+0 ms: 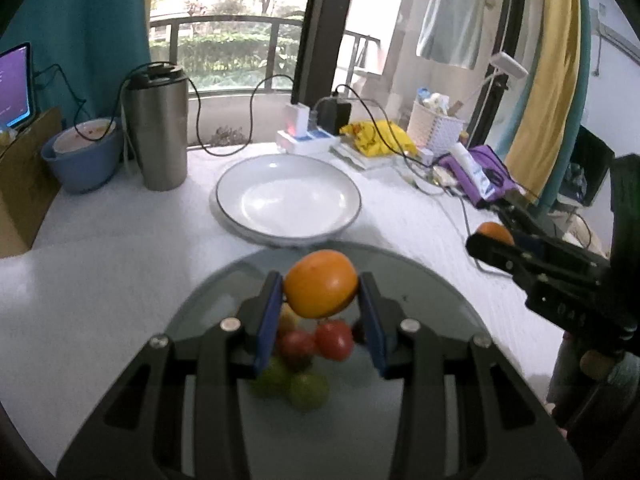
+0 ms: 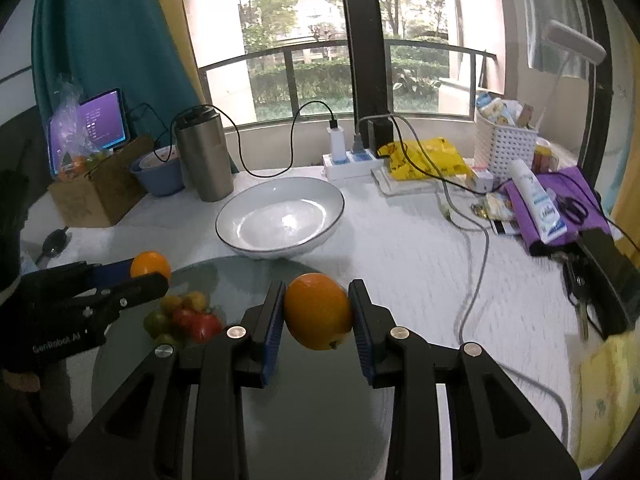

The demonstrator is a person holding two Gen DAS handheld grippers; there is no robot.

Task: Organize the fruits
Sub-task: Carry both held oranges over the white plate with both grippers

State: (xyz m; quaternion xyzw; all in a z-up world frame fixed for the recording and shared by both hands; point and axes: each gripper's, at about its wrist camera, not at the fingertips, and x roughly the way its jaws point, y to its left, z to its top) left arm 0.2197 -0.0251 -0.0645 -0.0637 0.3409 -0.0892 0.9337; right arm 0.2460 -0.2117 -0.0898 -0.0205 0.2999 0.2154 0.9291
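Each claw, left claw (image 1: 321,308) and right claw (image 2: 318,316), pinches an orange; the white bowl (image 1: 240,188) at twelve o'clock holds nothing, small fruits (image 1: 304,356) remain.

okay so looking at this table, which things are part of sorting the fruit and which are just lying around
Job: left tongs and right tongs, each gripping an orange; small tomatoes; glass plate; white bowl.
Lying about: steel tumbler, power strip, yellow bag, white basket.

"GenRobot.AI" is showing in pale letters on the black body of the left gripper (image 2: 150,276), seen from the right wrist; the tablet screen (image 2: 102,122) is displaying lines too small to read.
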